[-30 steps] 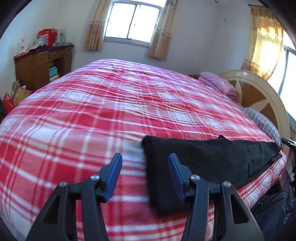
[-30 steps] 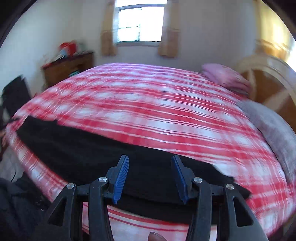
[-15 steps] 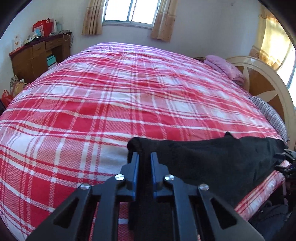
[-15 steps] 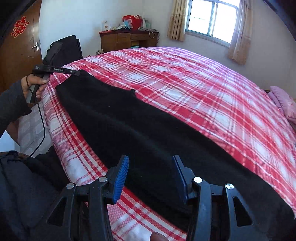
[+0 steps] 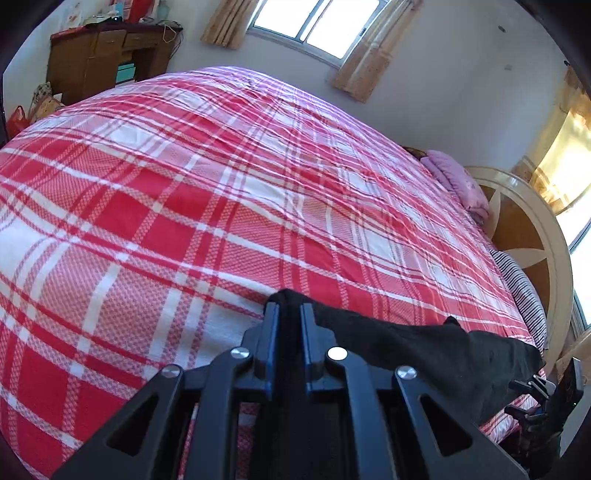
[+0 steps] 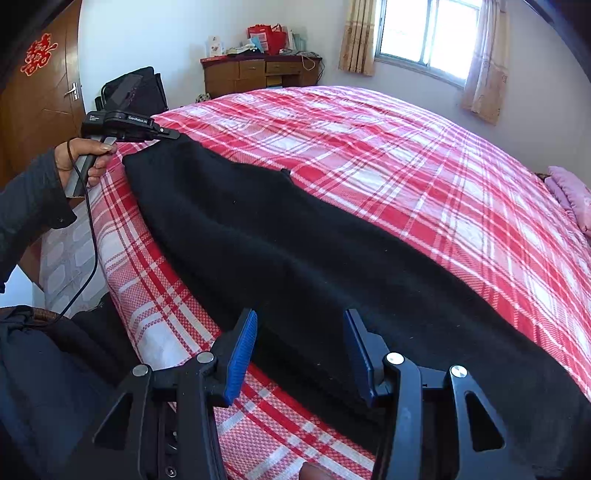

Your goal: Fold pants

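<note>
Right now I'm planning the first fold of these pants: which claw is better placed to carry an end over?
Left. The left claw is shut on one end of the black pants, lifting it off the plaid bedspread. The right claw hangs open over the other end, gripping nothing.

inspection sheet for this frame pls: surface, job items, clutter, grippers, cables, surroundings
Surface: bed with red plaid sheet, smooth.
Job's things: black pants laid lengthwise along the near bed edge, unfolded.
Clutter: pink pillow near the headboard; dark bag on the floor.
Grippers: left gripper shut on one end of the pants; right gripper open over the other end, holding nothing.
Cables: black cord hangs from the left gripper's handle.
Surroundings: wooden dresser, curtained window, door.
</note>
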